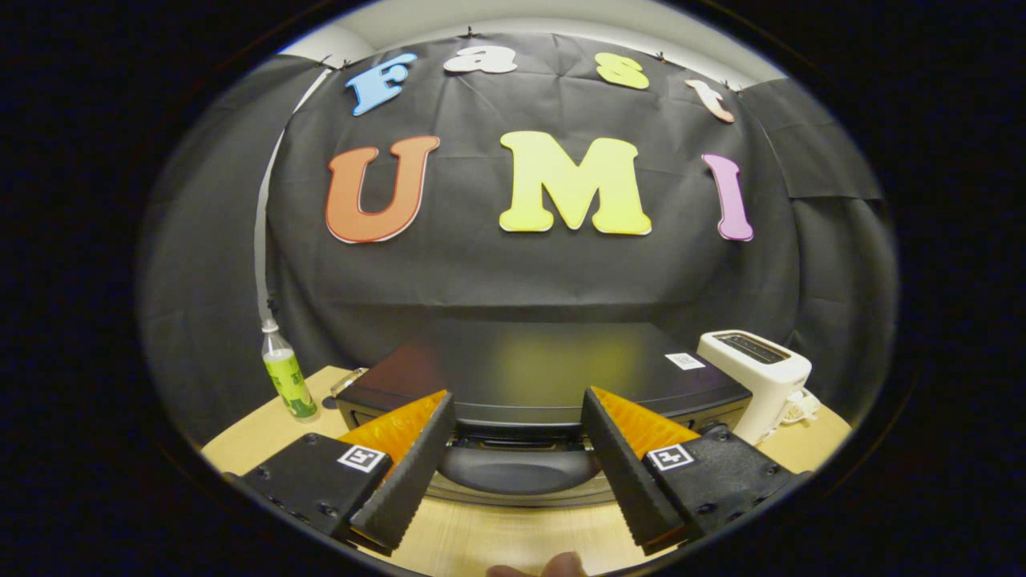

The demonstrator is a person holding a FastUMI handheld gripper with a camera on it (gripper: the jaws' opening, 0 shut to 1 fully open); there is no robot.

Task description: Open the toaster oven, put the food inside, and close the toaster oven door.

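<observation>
The black toaster oven (545, 365) stands on the wooden table (481, 537), and I look down on its glossy top from the front. My gripper (517, 399) is open, with nothing between its fingers. The fingertips (437, 417) reach the oven's upper front edge, one on each side of its middle. Between the fingers, low on the oven's front, is a dark rounded part with a grey rim (513, 473). I cannot tell from here whether the door is open or shut.
A white slot toaster (753, 373) stands right of the oven, close to it. A green bottle (284, 381) stands at the back left of the table. A person's fingertip (553, 566) shows at the table's near edge.
</observation>
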